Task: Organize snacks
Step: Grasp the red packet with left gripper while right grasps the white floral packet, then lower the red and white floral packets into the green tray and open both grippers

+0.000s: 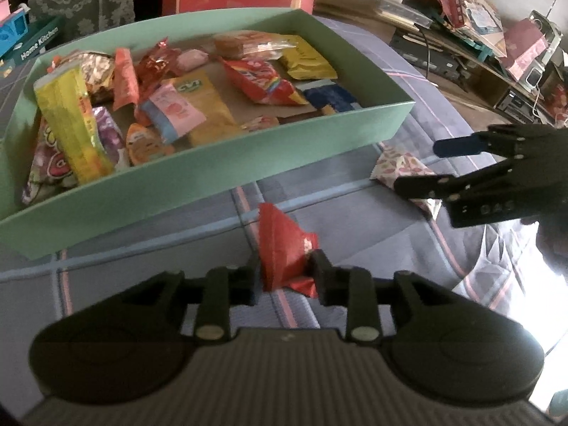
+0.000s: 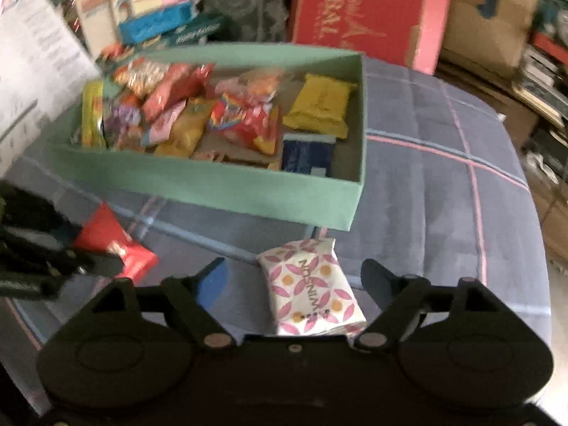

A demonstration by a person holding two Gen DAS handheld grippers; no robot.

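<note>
The left tongs (image 1: 285,277) are closed on the red packet (image 1: 282,248), pinching its near end between both fingers, so this packet is already gripped but sits low over the blue checked cloth (image 2: 443,184), just in front of the green box (image 1: 198,177). The right tongs (image 2: 294,284) are wide open, one finger on each side of the white packet with pink flowers (image 2: 310,291), which lies flat on the cloth near the corner of the box; they do not touch it yet.

I judge that the step in hand is the pick-up of the last two loose snacks. Next, the right tongs need to close on the flowered packet, and the red one needs a lift over the near wall, then a release among the many snacks inside, where free space shows at the right end.
</note>
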